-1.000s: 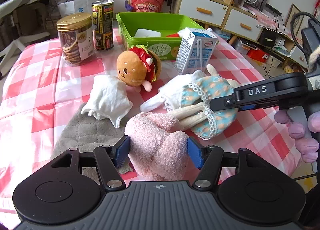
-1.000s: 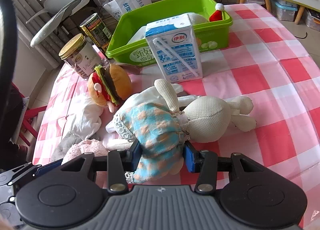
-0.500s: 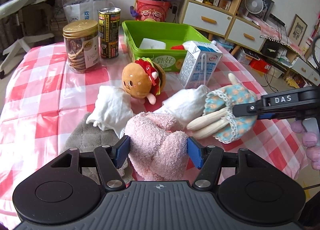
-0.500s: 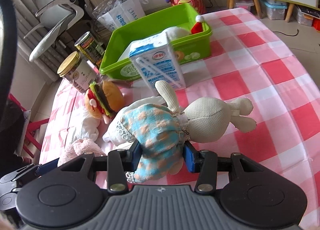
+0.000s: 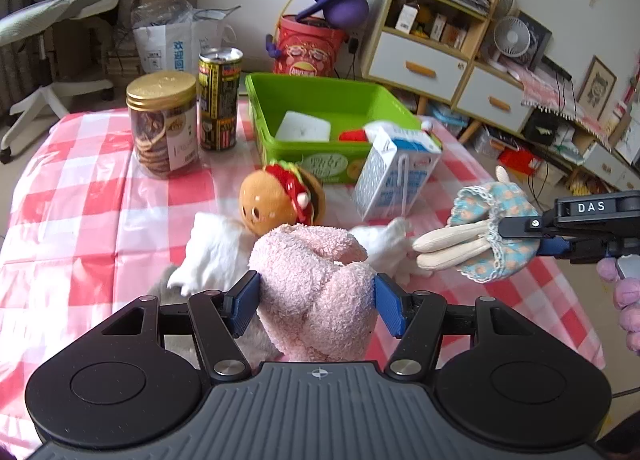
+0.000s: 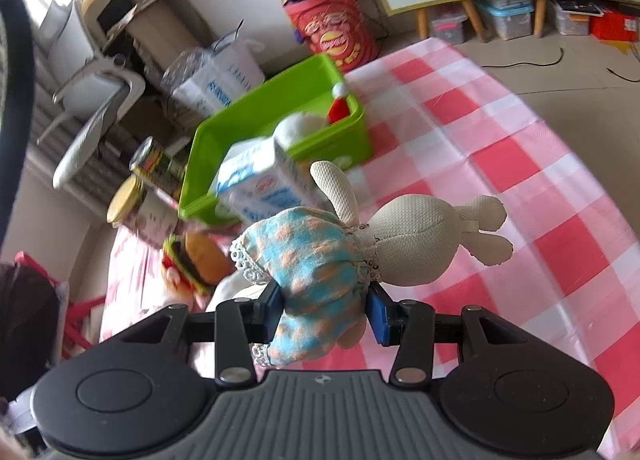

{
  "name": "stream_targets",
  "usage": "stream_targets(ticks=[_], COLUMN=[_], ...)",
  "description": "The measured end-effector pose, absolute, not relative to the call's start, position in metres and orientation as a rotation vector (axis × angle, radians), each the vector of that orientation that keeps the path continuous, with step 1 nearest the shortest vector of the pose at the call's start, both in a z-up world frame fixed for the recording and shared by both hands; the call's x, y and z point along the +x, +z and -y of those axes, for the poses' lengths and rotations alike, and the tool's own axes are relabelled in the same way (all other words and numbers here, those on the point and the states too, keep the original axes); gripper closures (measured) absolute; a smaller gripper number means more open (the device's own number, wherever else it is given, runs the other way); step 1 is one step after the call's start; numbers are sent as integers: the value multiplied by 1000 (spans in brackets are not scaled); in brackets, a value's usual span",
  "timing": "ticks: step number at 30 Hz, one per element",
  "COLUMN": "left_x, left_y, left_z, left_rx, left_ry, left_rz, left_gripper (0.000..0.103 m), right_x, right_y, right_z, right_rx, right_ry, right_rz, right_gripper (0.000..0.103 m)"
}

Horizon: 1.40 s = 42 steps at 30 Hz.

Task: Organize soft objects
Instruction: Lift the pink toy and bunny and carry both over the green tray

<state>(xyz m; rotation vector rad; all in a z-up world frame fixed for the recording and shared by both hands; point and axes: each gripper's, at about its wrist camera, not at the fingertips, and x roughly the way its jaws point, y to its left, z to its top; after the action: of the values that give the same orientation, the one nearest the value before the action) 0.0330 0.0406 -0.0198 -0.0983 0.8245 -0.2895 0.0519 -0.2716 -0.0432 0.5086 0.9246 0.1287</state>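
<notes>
My left gripper point(image 5: 316, 302) is shut on a fluffy pink cloth point(image 5: 316, 284), held just above the checked table. My right gripper point(image 6: 325, 310) is shut on a cream rabbit doll point(image 6: 408, 244) by its blue-and-orange dress, lifted off the table; the doll point(image 5: 484, 238) hangs at the right of the left wrist view. A burger plush point(image 5: 276, 200) and white cloths point(image 5: 218, 248) lie behind the pink cloth. A green bin point(image 5: 320, 100) at the back holds a white object and a red one.
A milk carton point(image 5: 396, 172) stands before the bin. A gold-lidded cookie jar point(image 5: 164, 124) and a tall can point(image 5: 219, 98) stand at the back left. A grey cloth point(image 5: 168, 284) lies under the white ones. The table edge point(image 6: 560, 124) drops off at the right.
The rabbit doll has come up off the table and moved right with the right gripper. The left gripper has risen a little with the pink cloth.
</notes>
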Motion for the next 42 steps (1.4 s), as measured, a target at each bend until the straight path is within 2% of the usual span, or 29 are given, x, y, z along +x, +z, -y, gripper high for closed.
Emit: stream_targets(ticks=[19, 32, 38, 42], left_x=[80, 179, 229, 258], left_y=[24, 36, 27, 17], left_z=[-19, -5, 6, 14], left_rx=[-237, -252, -215, -199], left_ry=[-253, -284, -259, -249], left_rz=[-678, -710, -734, -748], left_gripper=[42, 42, 42, 42], right_x=[95, 183, 218, 246], right_y=[-25, 9, -5, -25], right_z=[332, 307, 289, 283], right_rx=[833, 728, 657, 637], right_ry=[35, 173, 286, 302], right_rz=[-770, -685, -636, -668], right_gripper=[87, 87, 87, 87])
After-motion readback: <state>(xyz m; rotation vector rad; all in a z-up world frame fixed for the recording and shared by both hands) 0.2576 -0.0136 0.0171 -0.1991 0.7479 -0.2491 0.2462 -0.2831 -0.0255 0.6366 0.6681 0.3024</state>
